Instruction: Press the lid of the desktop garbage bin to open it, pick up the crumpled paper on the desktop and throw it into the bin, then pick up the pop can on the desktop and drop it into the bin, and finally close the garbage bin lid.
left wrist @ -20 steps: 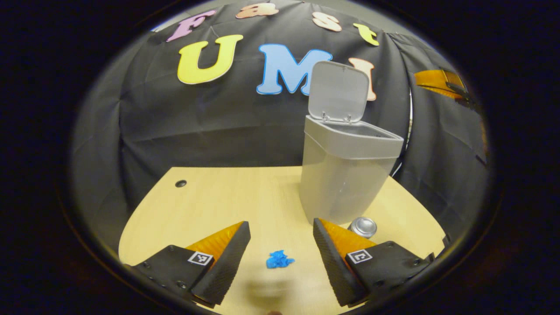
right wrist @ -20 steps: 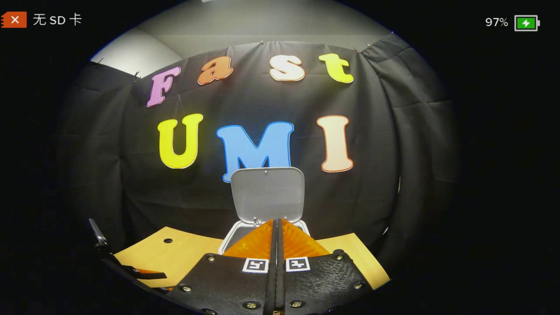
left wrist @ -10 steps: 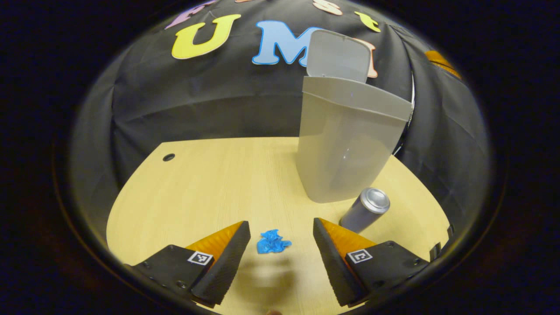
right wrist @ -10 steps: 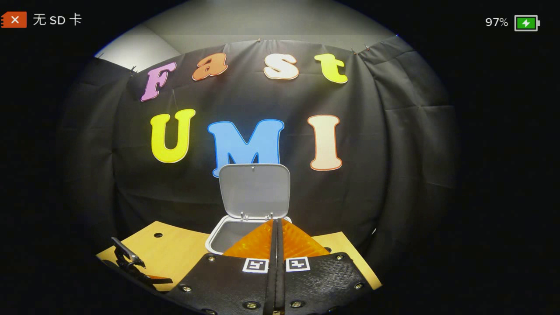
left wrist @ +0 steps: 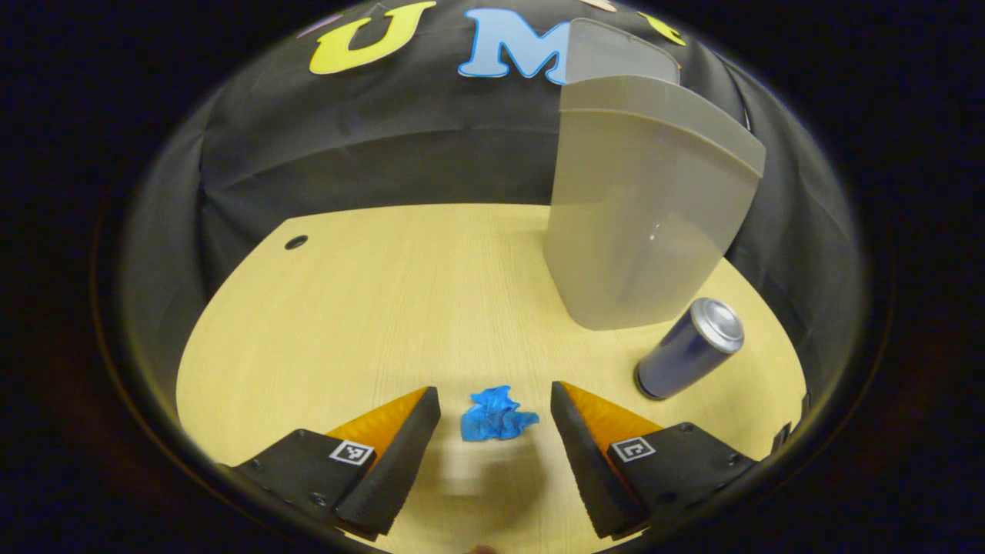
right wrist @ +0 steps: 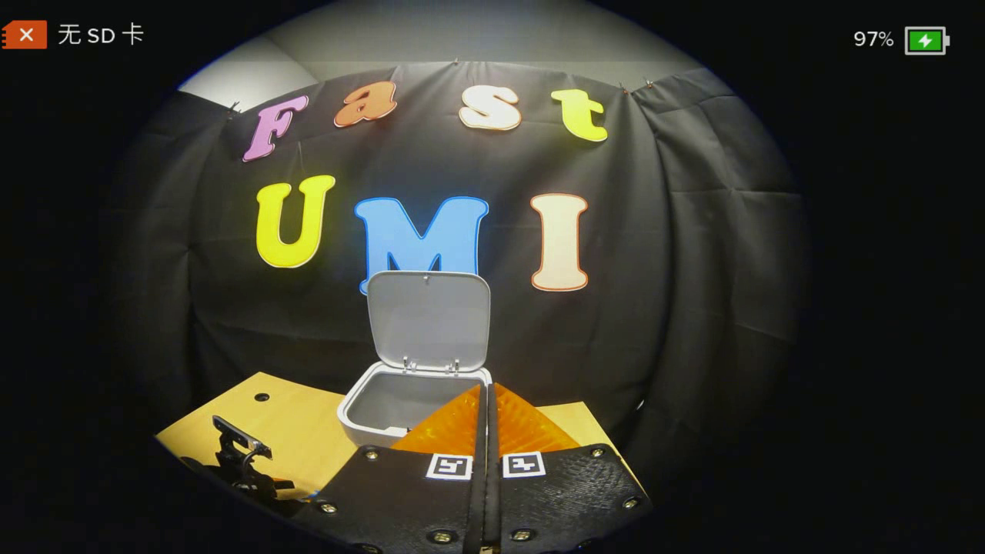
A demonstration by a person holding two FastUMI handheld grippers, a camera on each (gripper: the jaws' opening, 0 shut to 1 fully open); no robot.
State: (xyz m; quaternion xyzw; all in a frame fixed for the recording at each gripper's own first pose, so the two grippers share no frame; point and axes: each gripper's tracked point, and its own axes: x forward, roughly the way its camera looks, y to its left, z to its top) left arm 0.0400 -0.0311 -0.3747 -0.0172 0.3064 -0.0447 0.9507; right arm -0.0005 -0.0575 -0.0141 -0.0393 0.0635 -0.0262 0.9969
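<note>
The table [left wrist: 369, 308] is the biggest thing here, a pale wood top with a rounded edge, running back to the black cloth wall; a small dark hole [left wrist: 295, 243] sits near its far left corner. On its right side stands the bin [left wrist: 639, 231], grey and tall, widening toward the top; its lid [right wrist: 427, 319] stands raised upright at the far edge, and in the right gripper view the open mouth shows grey walls inside. The left gripper [left wrist: 495, 427] hangs low over the near part of the table with its two fingers spread wide apart and nothing between them touching either one; the right gripper [right wrist: 486, 419] is held high in front of the bin, its fingers pressed together with nothing between them, their tips overlapping the near rim of the bin in that view. In the right gripper view, at the lower left, part of the other gripper's rig shows dark over the table edge. The can [left wrist: 689, 350] stands on the table just near and right of the bin, metal top bright, body dark; whether it touches the bin I cannot tell. The crumpled paper [left wrist: 496, 414], bright blue, lies on the table between the left gripper's open fingers, well apart from the can.
</note>
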